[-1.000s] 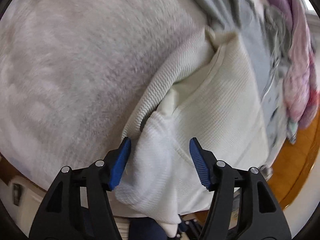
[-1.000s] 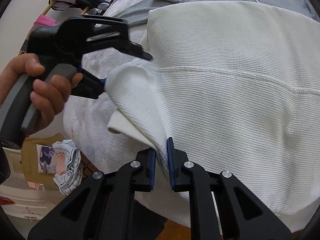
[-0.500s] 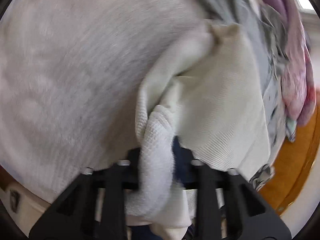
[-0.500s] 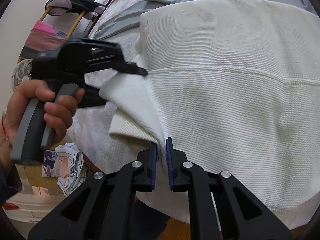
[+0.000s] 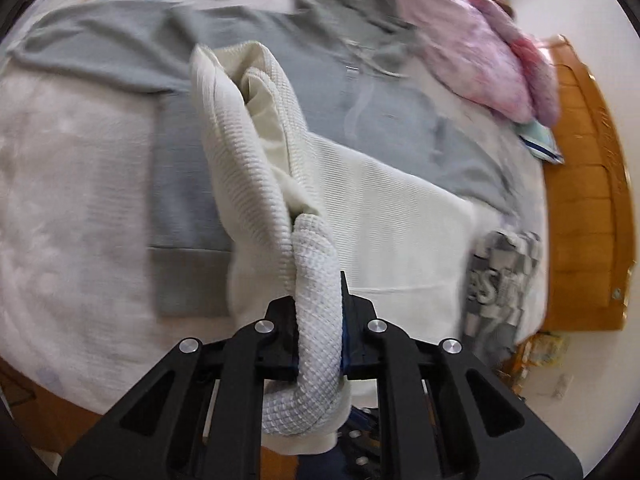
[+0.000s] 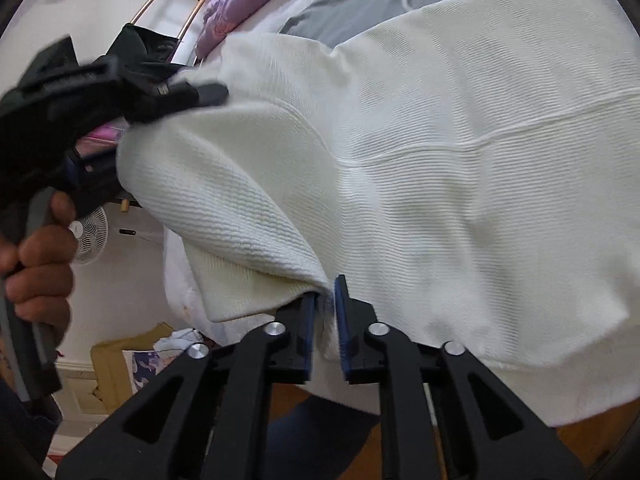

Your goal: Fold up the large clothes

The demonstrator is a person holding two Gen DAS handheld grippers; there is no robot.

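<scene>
A large white waffle-knit sweater (image 6: pixel 460 184) lies spread on the bed; it also shows in the left wrist view (image 5: pixel 384 224). My left gripper (image 5: pixel 320 332) is shut on a bunched fold of its sleeve (image 5: pixel 248 168), lifted above the bed. In the right wrist view the left gripper (image 6: pixel 120 92) holds that sleeve up at the left. My right gripper (image 6: pixel 326 320) is shut on the sweater's lower edge near the bed's front side.
A grey hoodie (image 5: pixel 360 92) lies flat under and beyond the sweater. Pink and purple bedding (image 5: pixel 492 48) is piled at the far side. A wooden bed frame (image 5: pixel 588 184) runs on the right. A fan (image 6: pixel 90 234) and a clothes rack stand left.
My left gripper closed on the sweater's sleeve and lifted it up and over toward the sweater's body. My right gripper stayed shut on the lower edge.
</scene>
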